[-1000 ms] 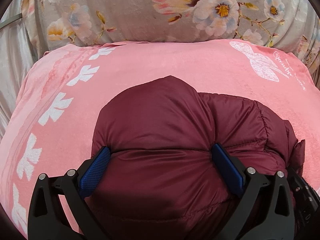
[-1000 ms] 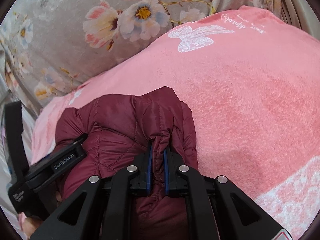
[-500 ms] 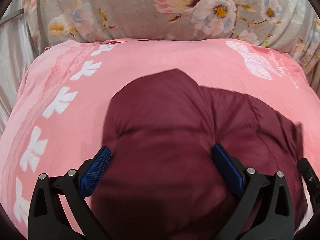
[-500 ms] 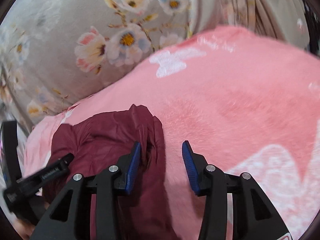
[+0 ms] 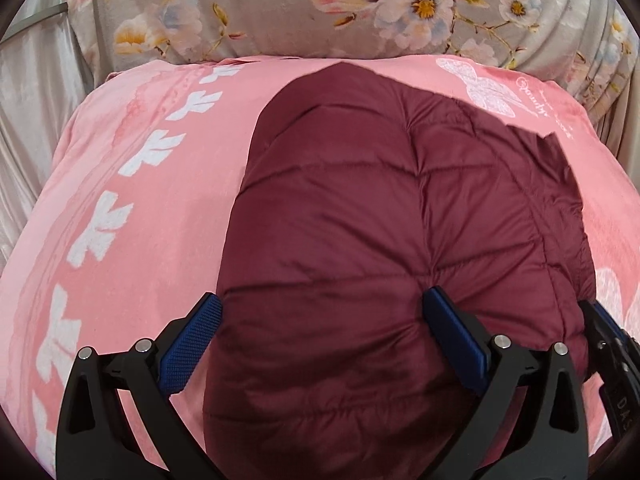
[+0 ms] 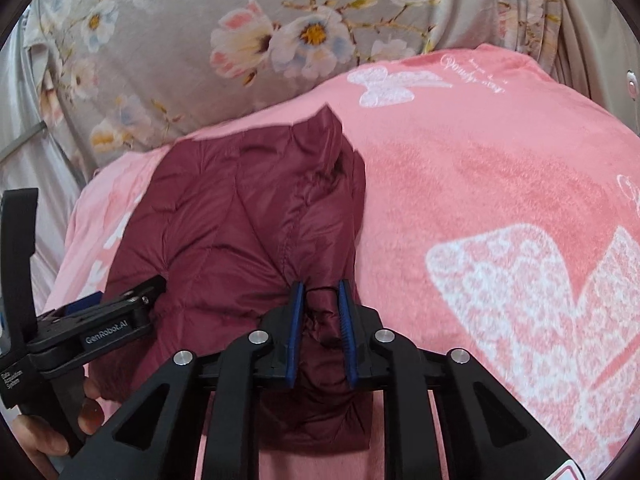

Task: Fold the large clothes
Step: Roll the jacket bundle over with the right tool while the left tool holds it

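Two hand-held grippers work on one dark red padded jacket, which lies on a pink blanket spread over a bed; a grey flowered sheet fills the top of both views.

Compared with a second ago, the jacket reaches much further up the left wrist view: its pointed far end now sits near the blanket's top edge, where before it stopped around the middle of the frame. It also looks flatter and more spread out, with the quilting seams showing. In the right wrist view the jacket's tip has likewise moved up toward the flowered sheet.

The right hand-held gripper had let go half a second ago, with its jaws wide over bare blanket; they have just been closing, and its blue pads now pinch a bunched fold at the jacket's near right edge. The left hand-held gripper stands wide, as before, its pads at either side of the jacket's near end; whether they press the padding I cannot tell.

The jacket's long axis runs from the bottom of the left wrist view up to the top centre, narrowing to a point at the far end. In the right wrist view it slants from lower centre toward the upper middle.
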Action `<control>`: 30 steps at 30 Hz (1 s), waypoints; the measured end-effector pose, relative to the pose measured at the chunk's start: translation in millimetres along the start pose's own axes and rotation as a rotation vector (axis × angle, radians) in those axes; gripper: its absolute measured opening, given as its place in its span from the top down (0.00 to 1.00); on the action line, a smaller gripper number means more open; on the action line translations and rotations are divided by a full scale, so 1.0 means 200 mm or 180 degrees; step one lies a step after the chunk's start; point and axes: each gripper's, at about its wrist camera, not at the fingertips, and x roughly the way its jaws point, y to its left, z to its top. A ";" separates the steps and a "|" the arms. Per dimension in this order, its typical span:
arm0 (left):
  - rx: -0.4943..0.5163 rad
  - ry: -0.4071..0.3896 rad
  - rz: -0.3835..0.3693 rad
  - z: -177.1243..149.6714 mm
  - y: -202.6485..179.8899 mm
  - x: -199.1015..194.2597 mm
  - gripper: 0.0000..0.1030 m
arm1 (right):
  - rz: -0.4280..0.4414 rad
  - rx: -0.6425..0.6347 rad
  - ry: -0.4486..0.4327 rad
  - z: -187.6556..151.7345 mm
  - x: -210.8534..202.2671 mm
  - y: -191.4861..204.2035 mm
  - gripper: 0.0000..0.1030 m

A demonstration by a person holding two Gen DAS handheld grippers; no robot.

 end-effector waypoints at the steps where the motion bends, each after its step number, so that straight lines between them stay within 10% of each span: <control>1: -0.0011 0.0011 -0.0011 -0.01 0.01 0.00 0.04 | 0.0003 -0.0004 0.0039 -0.01 0.01 0.00 0.85; 30: 0.0025 -0.0229 0.0165 -0.12 -0.03 0.04 0.04 | 0.0085 0.0022 0.0121 -0.08 0.07 -0.03 0.86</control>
